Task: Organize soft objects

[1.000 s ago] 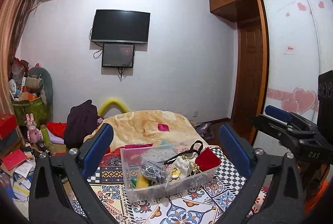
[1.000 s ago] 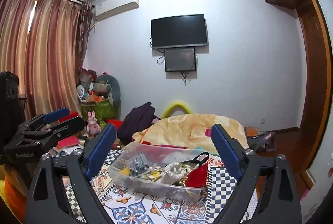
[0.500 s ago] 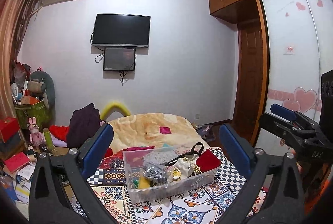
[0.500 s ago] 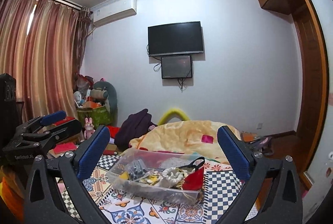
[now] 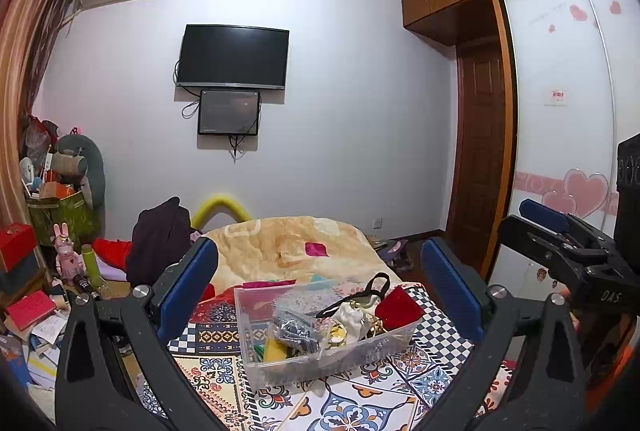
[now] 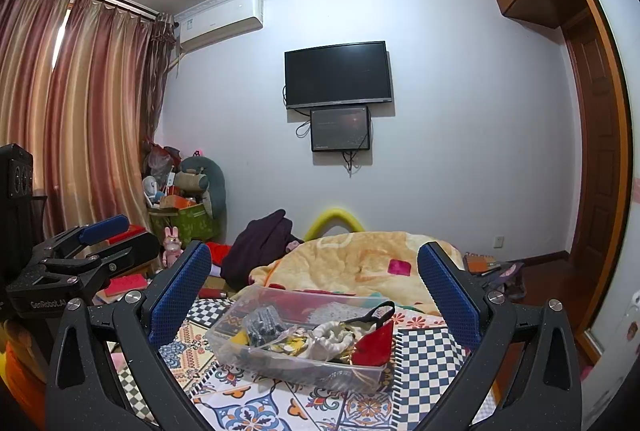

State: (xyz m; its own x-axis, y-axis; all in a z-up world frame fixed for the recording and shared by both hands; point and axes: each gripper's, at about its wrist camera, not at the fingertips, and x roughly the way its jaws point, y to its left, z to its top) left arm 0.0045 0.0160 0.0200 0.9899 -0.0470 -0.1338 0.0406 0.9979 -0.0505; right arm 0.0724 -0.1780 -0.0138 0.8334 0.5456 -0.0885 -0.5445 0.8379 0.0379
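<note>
The soft objects (image 5: 352,315) are sitting heaped in a clear plastic bin (image 6: 240,345) on the patterned bedspread (image 5: 352,403): a red pouch (image 6: 376,341), a white cloth bundle (image 5: 352,317), a black strap, a grey-black bag. I am holding both grippers level and back from the bin, pointing out over it toward the wall. The left gripper (image 5: 320,287) is standing wide open with nothing between its blue pads, and the right gripper (image 6: 314,287) is spread just as wide and empty. I judge this fits either a sort about to start or one just ended with everything binned; the pictures are not settling which. Against a second ago, both cameras are tilting upward: the bin is sliding lower in each view and more ceiling is showing.
</note>
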